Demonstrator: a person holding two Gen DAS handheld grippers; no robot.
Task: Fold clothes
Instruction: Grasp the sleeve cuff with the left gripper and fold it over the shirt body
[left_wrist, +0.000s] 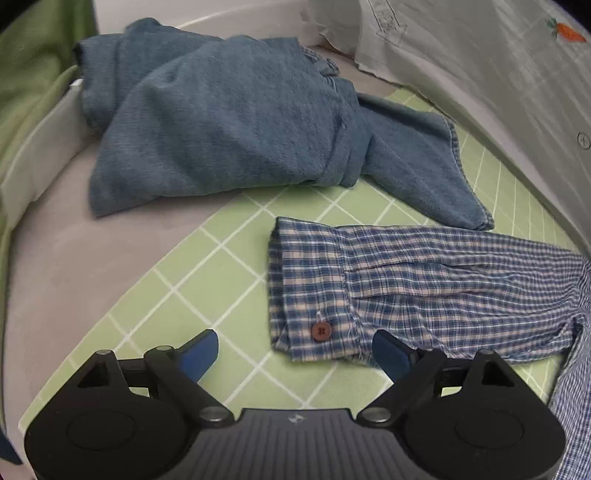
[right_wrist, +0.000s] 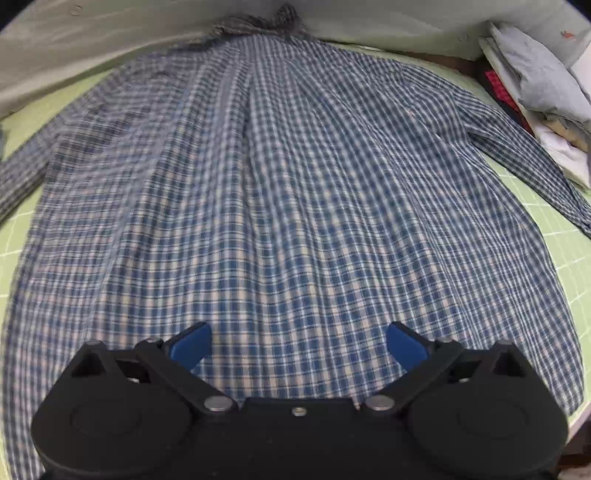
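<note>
Evidently the plaid shirt (right_wrist: 280, 206) lies spread flat for folding — left gripper (left_wrist: 295, 350) spread wide beside its sleeve cuff (left_wrist: 306, 291), right gripper (right_wrist: 299, 343) spread too — both empty.

Under me lies a green mat (left_wrist: 236, 280) ruled in white squares, on a pale grey table (left_wrist: 66, 266). Behind it hangs a whitish sheet (left_wrist: 480, 66) with a small carrot print (left_wrist: 569, 31) — and at my far right, a heap of papers and bags (right_wrist: 543, 92).

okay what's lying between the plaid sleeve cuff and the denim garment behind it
Only bare green grid mat separates the plaid cuff from the denim garment, seen in the left wrist view.
</note>
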